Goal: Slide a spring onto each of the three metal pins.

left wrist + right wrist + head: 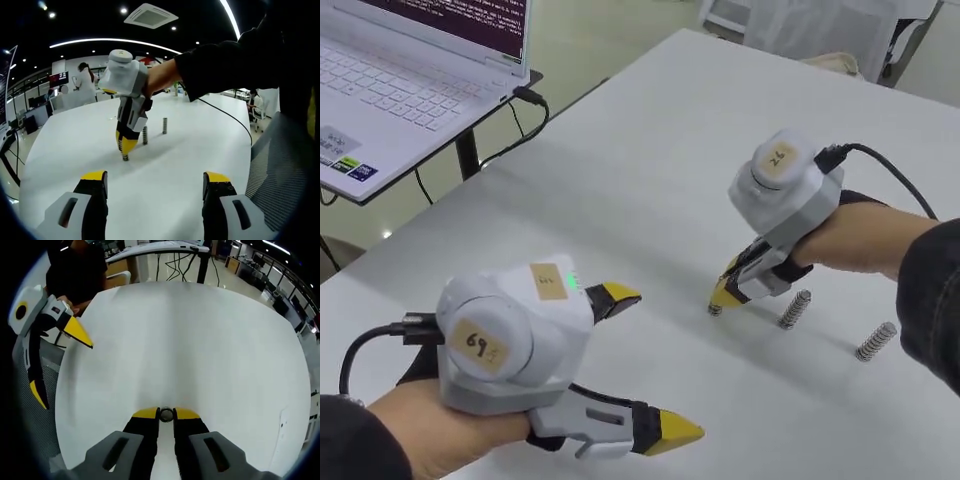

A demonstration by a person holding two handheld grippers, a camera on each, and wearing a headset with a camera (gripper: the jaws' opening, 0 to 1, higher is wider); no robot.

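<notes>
My right gripper (720, 298) points down at the white table (650, 150), shut on a small metal spring (715, 309) whose lower end touches the tabletop. In the right gripper view the spring (166, 415) is seen end-on between the closed yellow tips. The left gripper view shows the right gripper (124, 149) with that spring (125, 157) under its tip. Two more springs (795, 308) (876, 341) stand upright just right of it, also seen as springs (145, 135) (164, 125). My left gripper (655, 362) hovers open at the near left, nothing between its fingers (95, 176).
An open laptop (410, 60) sits on a separate stand at the far left, with a cable (525, 120) hanging near the table's left edge. A mesh chair (285, 165) stands beside the table. A person (87, 80) is far behind.
</notes>
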